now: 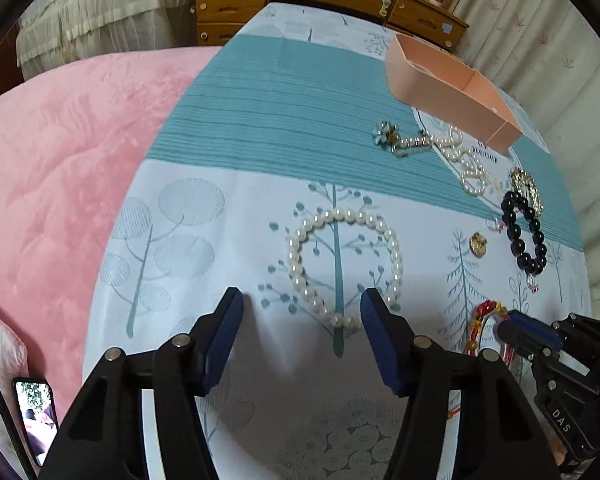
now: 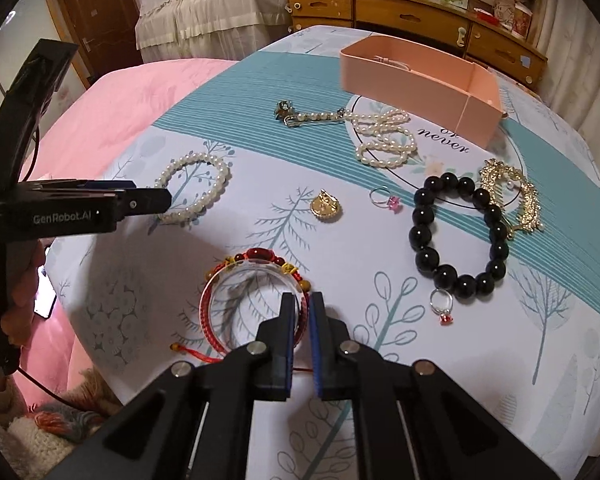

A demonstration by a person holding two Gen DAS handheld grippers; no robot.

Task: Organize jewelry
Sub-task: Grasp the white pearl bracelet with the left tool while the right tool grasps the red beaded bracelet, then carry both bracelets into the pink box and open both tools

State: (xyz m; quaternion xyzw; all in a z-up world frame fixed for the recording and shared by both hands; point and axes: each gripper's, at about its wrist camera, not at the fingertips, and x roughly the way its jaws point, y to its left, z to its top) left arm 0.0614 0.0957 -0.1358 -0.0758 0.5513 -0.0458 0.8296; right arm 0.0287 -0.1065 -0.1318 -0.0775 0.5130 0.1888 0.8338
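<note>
A white pearl bracelet (image 1: 344, 264) lies on the tablecloth just ahead of my open, empty left gripper (image 1: 302, 300); it also shows in the right wrist view (image 2: 194, 186). My right gripper (image 2: 302, 304) is shut on the rim of a clear bangle wound with a red cord bracelet (image 2: 252, 292), which rests on the cloth. A pink open box (image 2: 420, 80) stands at the back. A black bead bracelet (image 2: 458, 236), a pearl necklace (image 2: 386, 136), a gold brooch (image 2: 512, 196), a gold pendant (image 2: 326, 206) and two rings (image 2: 442, 304) lie around.
The table (image 1: 260, 92) carries a blue and white tree-print cloth. A pink blanket (image 1: 60, 168) lies along its left edge, with a phone (image 1: 36, 408) below it. A wooden drawer unit (image 2: 400, 12) stands behind the table.
</note>
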